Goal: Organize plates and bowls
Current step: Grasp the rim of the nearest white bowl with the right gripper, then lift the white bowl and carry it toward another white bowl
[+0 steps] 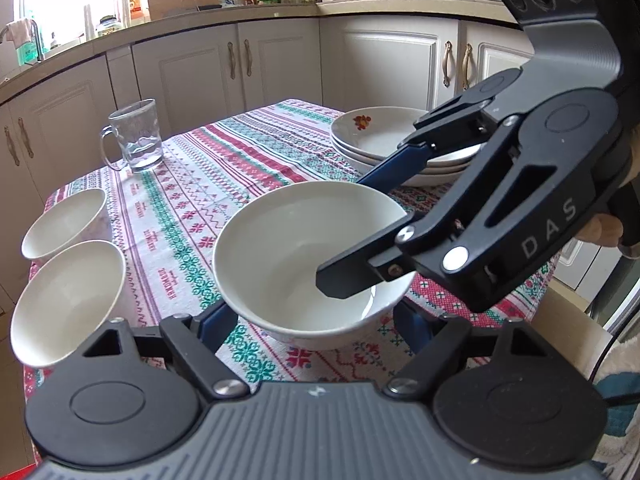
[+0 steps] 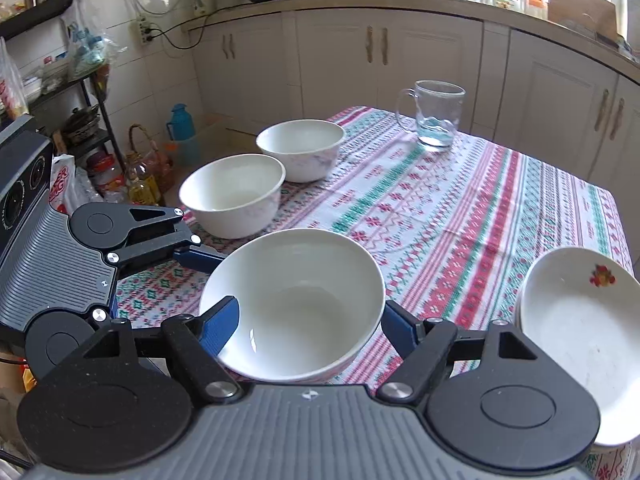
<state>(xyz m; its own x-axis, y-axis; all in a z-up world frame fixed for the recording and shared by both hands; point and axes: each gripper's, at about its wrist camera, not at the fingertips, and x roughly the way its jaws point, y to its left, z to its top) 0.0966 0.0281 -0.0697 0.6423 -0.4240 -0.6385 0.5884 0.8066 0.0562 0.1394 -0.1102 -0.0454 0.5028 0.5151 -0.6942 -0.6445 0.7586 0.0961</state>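
White bowl (image 1: 304, 264), empty, sits clamped between both claws; left gripper (image 1: 316, 320) squeezes its sides, right gripper (image 2: 310, 324) likewise. Two more empty bowls (image 2: 234, 194) and stacked plates (image 1: 384, 140) rest on the tablecloth (image 1: 224, 168); glass mug (image 1: 136, 136) holds a little water.

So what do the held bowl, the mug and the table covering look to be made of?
Held bowl: glazed white ceramic, probably; glossy highlights. Mug: clear glass; the cloth's pattern shows through. Tablecloth: woven fabric, matte, with a stitched-looking red and green pattern.
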